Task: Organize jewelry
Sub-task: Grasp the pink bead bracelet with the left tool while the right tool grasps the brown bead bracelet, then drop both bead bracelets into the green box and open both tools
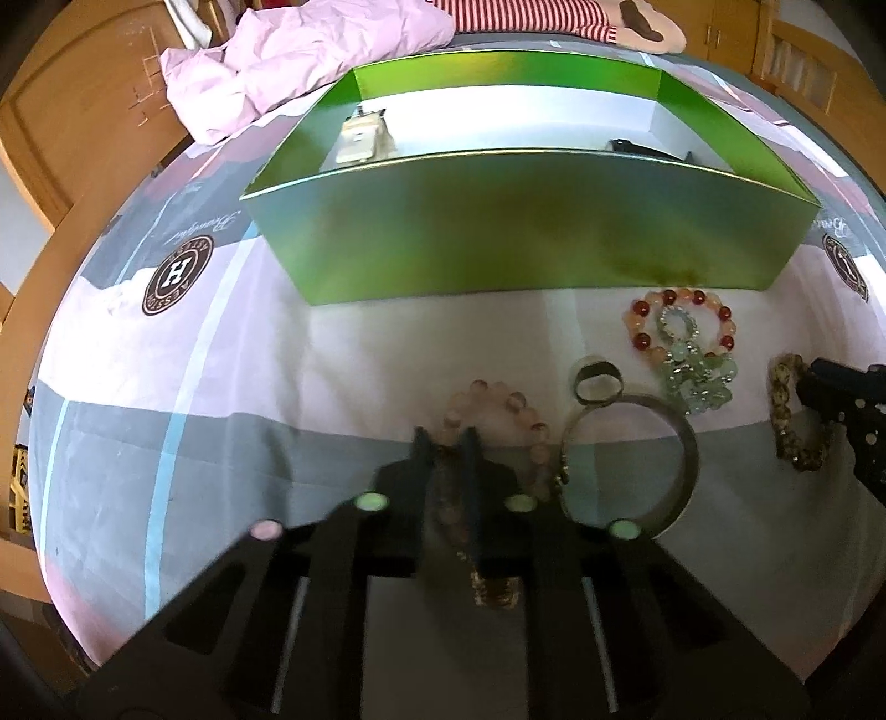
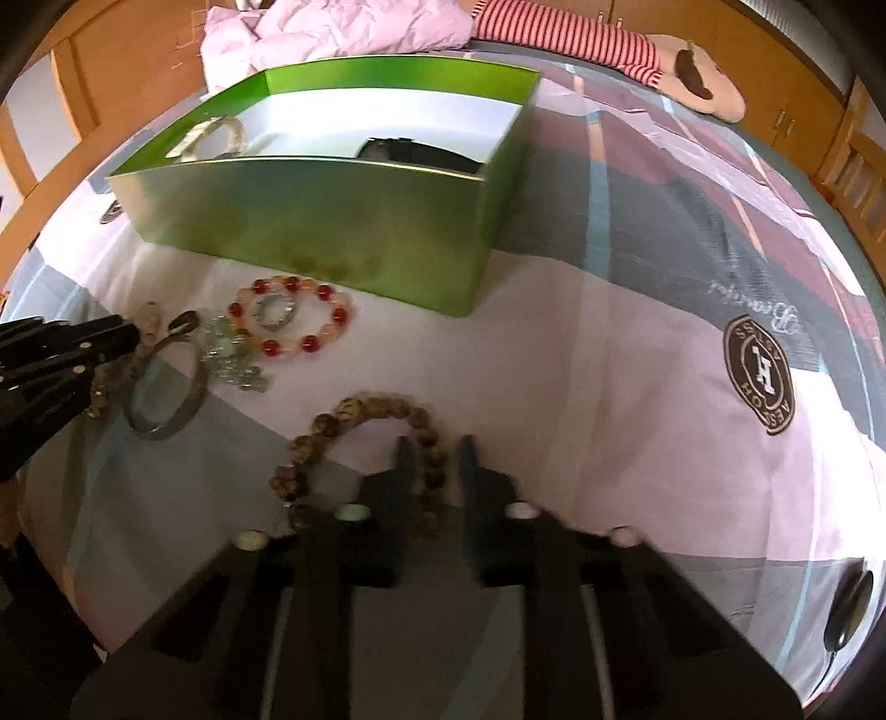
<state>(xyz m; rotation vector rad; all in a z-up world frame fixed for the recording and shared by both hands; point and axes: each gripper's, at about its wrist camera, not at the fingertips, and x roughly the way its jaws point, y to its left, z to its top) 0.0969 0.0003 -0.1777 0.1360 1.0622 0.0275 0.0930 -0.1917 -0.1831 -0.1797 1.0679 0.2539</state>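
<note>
My left gripper (image 1: pixel 447 440) is shut on a pale pink bead bracelet (image 1: pixel 498 407) lying on the bedsheet; a strand runs between its fingers. My right gripper (image 2: pixel 436 446) is shut on a brown speckled bead bracelet (image 2: pixel 365 410), whose beads sit between its fingers. Between the two lie a metal bangle (image 1: pixel 631 459), a dark ring (image 1: pixel 598 382), a green crystal bracelet (image 1: pixel 700 376) and a red-and-orange bead bracelet (image 1: pixel 681 327) around a sparkly ring. Behind them stands an open green box (image 1: pixel 526 232) that holds a pale piece (image 1: pixel 362 138) and a black piece (image 2: pixel 415 149).
The bedsheet (image 2: pixel 637 387) is patterned in pink and grey with round brown logos. A crumpled pink cloth (image 1: pixel 310 50) and a plush toy in red stripes (image 2: pixel 581 39) lie behind the box. A wooden bed frame (image 1: pixel 72 111) runs along the edges.
</note>
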